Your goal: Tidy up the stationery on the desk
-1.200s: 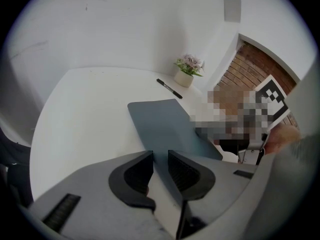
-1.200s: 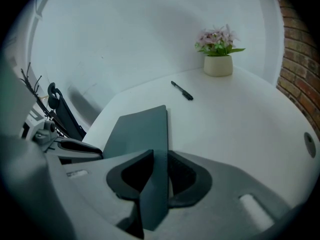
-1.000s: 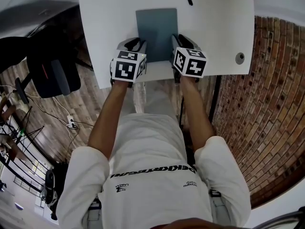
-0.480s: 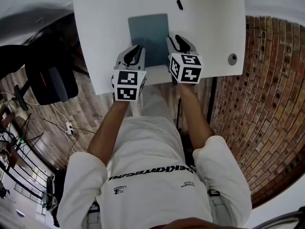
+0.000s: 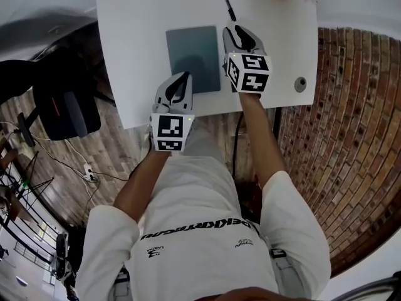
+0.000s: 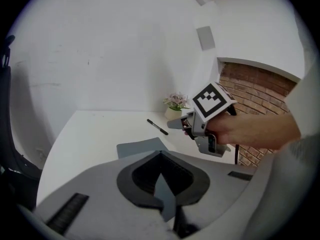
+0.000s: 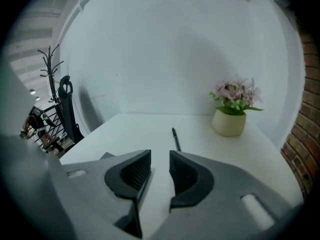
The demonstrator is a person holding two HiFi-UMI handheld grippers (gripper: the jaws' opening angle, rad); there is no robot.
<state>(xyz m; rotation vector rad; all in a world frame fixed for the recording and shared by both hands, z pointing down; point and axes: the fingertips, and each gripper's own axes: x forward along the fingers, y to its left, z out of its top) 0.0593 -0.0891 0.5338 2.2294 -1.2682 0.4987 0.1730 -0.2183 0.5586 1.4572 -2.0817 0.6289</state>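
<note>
Looking steeply down onto a white bench point(image 5: 138, 42). Off its left edge, at 9 o'clock, a black chair point(image 5: 59, 102) on wood flooring.

At 7 o'clock from the notebook, the left gripper point(image 5: 180, 80), up over the bench's near edge, tips above the notebook's near-left corner. Jaws closed, meeting tip to tip, with a grey-blue sliver in the hollow behind them, too unclear to identify.

Lying flat mid-bench, the grey notebook point(image 5: 191, 52). At 1 o'clock from it, a black pen point(image 5: 226, 2), apart from the notebook and slanting toward the far edge.

Just beside the notebook's right edge, at 3 o'clock, the right gripper point(image 5: 239, 31), over bare bench. Jaws slightly apart with nothing between them, and the pen straight ahead at 12 o'clock in the right gripper view.

At the bench's far-right corner, at 1 o'clock, a cream pot of pink flowers point(image 7: 229, 122). Near the bench's right edge, at 4 o'clock from the right gripper, a round cable hole point(image 5: 301, 83). Beyond the right edge, a brick-patterned floor point(image 5: 338, 137).
</note>
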